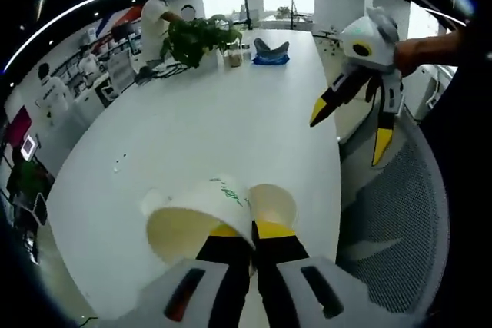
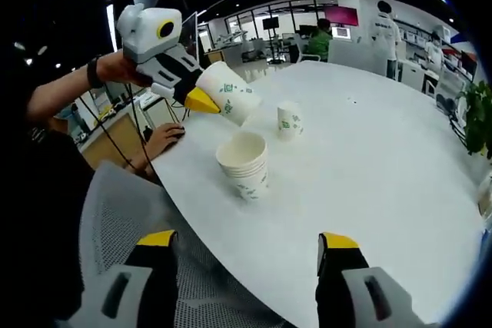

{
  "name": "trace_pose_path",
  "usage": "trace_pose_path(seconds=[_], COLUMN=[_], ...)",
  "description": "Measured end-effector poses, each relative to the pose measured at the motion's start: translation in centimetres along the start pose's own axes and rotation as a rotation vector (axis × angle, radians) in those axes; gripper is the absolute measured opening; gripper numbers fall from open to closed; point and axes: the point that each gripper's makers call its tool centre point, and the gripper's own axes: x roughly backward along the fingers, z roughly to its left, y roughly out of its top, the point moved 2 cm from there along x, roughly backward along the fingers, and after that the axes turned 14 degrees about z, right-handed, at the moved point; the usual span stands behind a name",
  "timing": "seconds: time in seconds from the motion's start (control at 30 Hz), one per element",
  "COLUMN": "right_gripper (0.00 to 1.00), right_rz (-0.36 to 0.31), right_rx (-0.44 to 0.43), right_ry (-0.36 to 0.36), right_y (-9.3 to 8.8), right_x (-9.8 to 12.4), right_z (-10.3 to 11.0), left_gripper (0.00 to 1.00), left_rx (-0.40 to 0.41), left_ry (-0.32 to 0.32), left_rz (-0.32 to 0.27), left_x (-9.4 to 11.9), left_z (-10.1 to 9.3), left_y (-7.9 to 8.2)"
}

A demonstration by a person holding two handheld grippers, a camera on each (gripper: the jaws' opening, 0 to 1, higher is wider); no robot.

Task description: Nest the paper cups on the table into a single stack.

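L gripper: fingers clamped on the rim wall of a paper cup, one finger inside, one outside; cup lifted off the desk and tipped, mouth facing the camera. In the right gripper view the same cup hangs above and just left of the stack, which stands upright near the desk edge. One single cup stands upright just behind the stack, apart from it.

R gripper: fingers wide apart, holding nothing, low over the mesh chair, well short of the cups.

Risks, as I read it: held cup is tilted, so if lowered w/o levelling its base could catch the stack rim and tip the stack, which sits close to the edge. Pinch on thin paper wall may crush the rim and jam nesting. Lone cup near enough to get knocked.
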Motion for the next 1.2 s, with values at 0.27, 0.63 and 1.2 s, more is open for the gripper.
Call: trace_pose_path(seconds=[0.27,0.63,1.2], right_gripper=[0.74,0.74,0.74], right_rz=[0.001,-0.001,-0.002], right_rx=[-0.004,-0.007,-0.014], right_ry=[0.002,0.005,0.009], right_y=[-0.3,-0.5,-0.7], right_x=[-0.1,-0.1,-0.1], right_z=[0.5,0.5,0.0], left_gripper=[0.0,0.0,0.0], left_rx=[-0.169,-0.298,-0.394], left_ry=[-0.016,-0.037,-0.068], left_rz=[0.103,0.199,0.284], left_x=[0.0,-0.7,-2.0], left_z=[-0.8,-2.4,-3.1], left_y=[-0.2,-0.1,-0.2])
